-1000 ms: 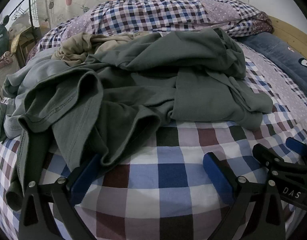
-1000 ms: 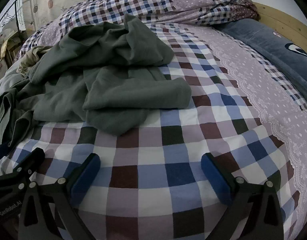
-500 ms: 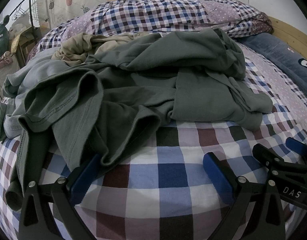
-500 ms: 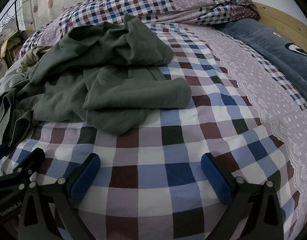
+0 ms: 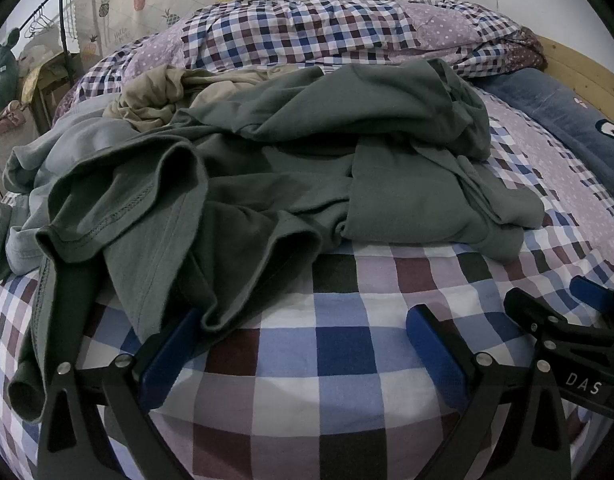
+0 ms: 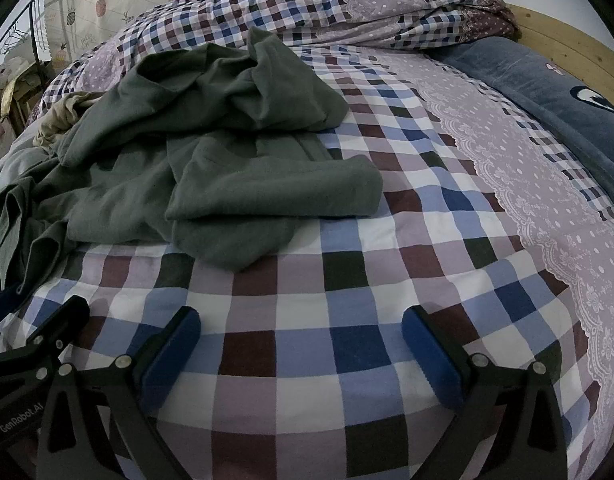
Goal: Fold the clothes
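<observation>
A crumpled dark green shirt [image 5: 307,168] lies in a heap on the checked bed sheet [image 5: 339,352]; it shows again in the right wrist view as the green shirt [image 6: 227,168]. A beige garment [image 5: 163,96] and a grey-blue garment [image 5: 75,148] sit behind and left of it. My left gripper [image 5: 303,356] is open low over the sheet, its left pad touching the shirt's near hem. My right gripper [image 6: 303,356] is open over bare sheet, right of the shirt and a short way in front of it, with nothing between its fingers.
A rolled checked quilt [image 5: 347,28] lies along the far side of the bed. A dark blue pillow [image 6: 547,80] and a wooden bed frame [image 6: 575,36] are at the right. A clothes rack [image 5: 51,20] stands far left. The right gripper's body [image 5: 567,344] shows beside the left one.
</observation>
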`<action>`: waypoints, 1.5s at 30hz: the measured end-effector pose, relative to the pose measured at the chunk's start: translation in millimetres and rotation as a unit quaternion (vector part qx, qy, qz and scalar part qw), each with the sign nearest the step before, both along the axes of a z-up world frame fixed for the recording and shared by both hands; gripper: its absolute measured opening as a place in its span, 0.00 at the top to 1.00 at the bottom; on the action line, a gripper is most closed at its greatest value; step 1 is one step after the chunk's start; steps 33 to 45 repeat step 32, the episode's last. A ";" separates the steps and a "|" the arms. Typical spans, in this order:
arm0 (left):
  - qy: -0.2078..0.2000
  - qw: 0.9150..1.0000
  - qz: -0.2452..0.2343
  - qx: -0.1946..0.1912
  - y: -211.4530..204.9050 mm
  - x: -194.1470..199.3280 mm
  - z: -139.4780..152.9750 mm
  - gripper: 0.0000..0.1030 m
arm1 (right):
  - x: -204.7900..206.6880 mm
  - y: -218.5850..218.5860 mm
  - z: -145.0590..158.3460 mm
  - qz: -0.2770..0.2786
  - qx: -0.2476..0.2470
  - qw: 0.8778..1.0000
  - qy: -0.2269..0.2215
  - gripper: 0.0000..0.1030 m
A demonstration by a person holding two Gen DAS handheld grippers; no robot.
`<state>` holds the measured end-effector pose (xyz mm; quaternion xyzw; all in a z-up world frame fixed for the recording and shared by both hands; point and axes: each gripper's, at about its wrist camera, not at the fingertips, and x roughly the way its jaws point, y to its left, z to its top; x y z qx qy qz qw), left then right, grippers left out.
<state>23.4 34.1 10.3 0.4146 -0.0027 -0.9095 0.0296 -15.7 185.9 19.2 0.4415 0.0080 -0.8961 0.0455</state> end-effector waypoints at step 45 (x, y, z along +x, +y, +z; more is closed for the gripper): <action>-0.002 1.000 0.003 -0.001 2.0 -0.1 0.3 0.00 | 0.5 -0.7 0.8 -0.001 0.000 1.000 0.000 0.00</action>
